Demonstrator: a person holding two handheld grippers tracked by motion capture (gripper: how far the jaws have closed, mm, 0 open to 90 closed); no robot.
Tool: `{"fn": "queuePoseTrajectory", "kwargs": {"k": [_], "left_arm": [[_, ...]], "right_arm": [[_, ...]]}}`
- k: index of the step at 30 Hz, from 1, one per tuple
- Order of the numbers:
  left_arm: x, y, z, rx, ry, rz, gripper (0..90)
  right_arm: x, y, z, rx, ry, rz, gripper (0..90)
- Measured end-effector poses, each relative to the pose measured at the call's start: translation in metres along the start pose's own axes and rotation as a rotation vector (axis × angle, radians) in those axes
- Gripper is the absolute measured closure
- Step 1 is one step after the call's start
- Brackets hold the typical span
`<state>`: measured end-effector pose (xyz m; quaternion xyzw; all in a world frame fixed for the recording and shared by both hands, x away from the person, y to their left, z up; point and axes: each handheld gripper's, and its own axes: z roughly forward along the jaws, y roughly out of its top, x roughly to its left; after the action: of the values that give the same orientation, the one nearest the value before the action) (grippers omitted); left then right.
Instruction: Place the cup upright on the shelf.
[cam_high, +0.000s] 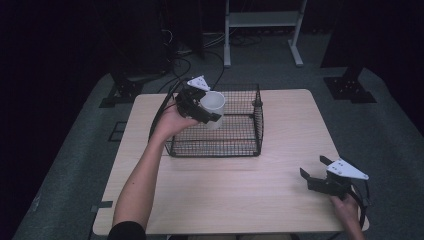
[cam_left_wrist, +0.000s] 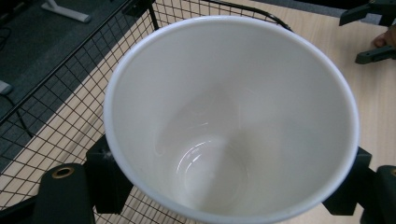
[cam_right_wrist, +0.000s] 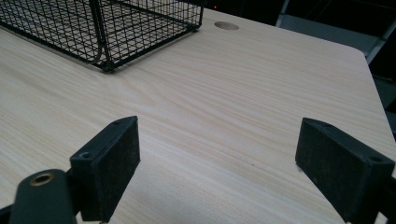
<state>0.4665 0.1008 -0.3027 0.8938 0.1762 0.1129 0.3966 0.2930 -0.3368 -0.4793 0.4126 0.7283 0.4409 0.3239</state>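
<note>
The left gripper (cam_high: 204, 111) is clamping the white cup (cam_high: 214, 107), tilting it over the wire basket (cam_high: 250, 145) for depositing; the right gripper (cam_high: 316, 170) is resting wide, empty.

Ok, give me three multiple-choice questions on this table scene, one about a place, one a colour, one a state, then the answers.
1. Where is the cup?
A. Held over the wire basket
B. Lying on the floor
C. Under the table

2. What colour is the cup?
A. Red
B. White
C. Green

3. How is the right tool?
A. Shut on a spoon
B. Shut on the basket
C. Open, holding nothing

Answers:
1 A, the left tool holds it above the basket's near-left part.
2 B, its wall and inside look white.
3 C, its pads stand apart over bare wood.
</note>
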Motion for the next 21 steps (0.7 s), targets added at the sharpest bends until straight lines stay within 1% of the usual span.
{"fn": "queuePoseTrajectory", "kwargs": {"k": [1, 3, 5, 10, 16, 18, 19, 21], "left_arm": [[0.001, 0.000, 0.002, 0.002, -0.001, -0.002, 20.7], [0.004, 0.000, 0.007, 0.022, 0.004, 0.002, 20.7], [0.006, -0.001, 0.010, 0.021, -0.004, -0.007, 20.7], [0.011, -0.003, 0.016, 0.023, -0.007, -0.017, 20.7], [0.013, -0.003, 0.023, 0.023, -0.016, -0.009, 20.7], [0.013, -0.003, 0.025, 0.033, -0.006, -0.005, 20.7], [0.014, -0.003, 0.027, 0.036, -0.014, -0.010, 20.7], [0.016, -0.004, 0.031, 0.054, -0.014, -0.005, 20.7]], "right_arm": [[0.000, 0.000, 0.000, 0.000, 0.000, -0.002, 13.1], [0.000, 0.000, 0.000, 0.000, 0.001, -0.001, 13.1], [0.000, 0.000, 0.000, -0.001, 0.001, 0.000, 13.1], [0.000, 0.000, 0.000, 0.000, 0.002, 0.001, 13.1], [0.000, 0.000, 0.000, 0.000, 0.002, 0.000, 13.1], [0.000, 0.000, 0.000, 0.000, 0.003, 0.000, 13.1], [0.000, 0.000, 0.000, -0.001, 0.004, 0.000, 13.1], [0.000, 0.000, 0.000, -0.002, 0.004, 0.000, 13.1]]}}
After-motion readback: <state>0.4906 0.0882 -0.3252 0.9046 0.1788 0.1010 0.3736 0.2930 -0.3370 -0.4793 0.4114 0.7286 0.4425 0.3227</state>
